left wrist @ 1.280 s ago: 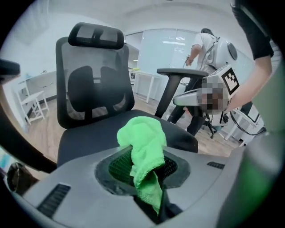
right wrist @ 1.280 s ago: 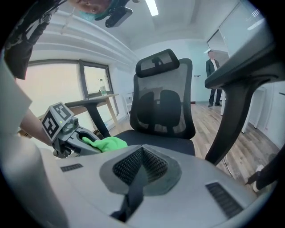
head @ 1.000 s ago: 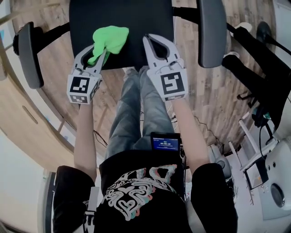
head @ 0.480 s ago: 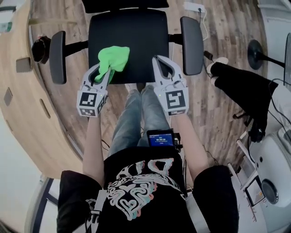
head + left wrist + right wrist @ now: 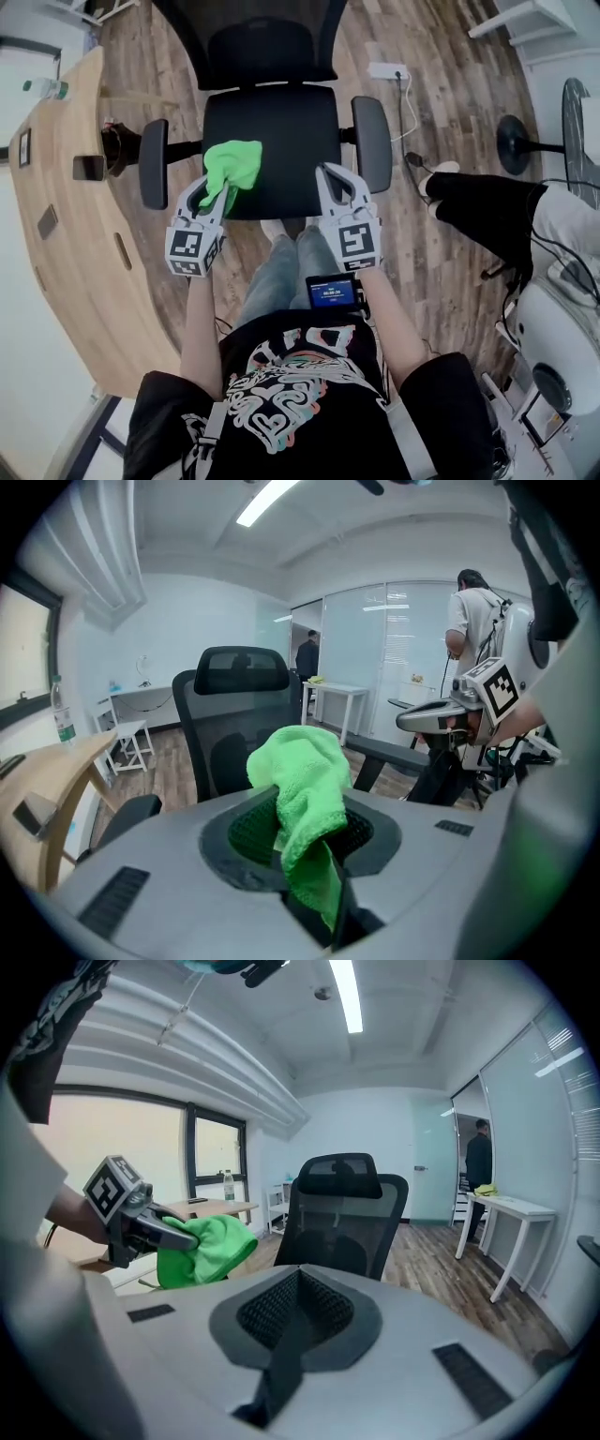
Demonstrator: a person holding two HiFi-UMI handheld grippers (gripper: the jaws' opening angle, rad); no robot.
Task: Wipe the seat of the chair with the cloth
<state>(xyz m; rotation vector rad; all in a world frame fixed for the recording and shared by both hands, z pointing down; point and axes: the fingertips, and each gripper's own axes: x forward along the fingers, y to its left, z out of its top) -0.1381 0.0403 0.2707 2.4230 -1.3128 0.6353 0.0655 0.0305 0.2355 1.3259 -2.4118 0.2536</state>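
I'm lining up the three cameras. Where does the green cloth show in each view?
Head view: green cloth left of centre, over the chair seat, held by the left gripper.
Left gripper view: dead centre, pinched in the jaws.
Right gripper view: at left, mid-height.
Shared landmark: the black mesh backrest.

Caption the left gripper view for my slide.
Left tongs clamp a green cloth, facing the black mesh-back office chair.
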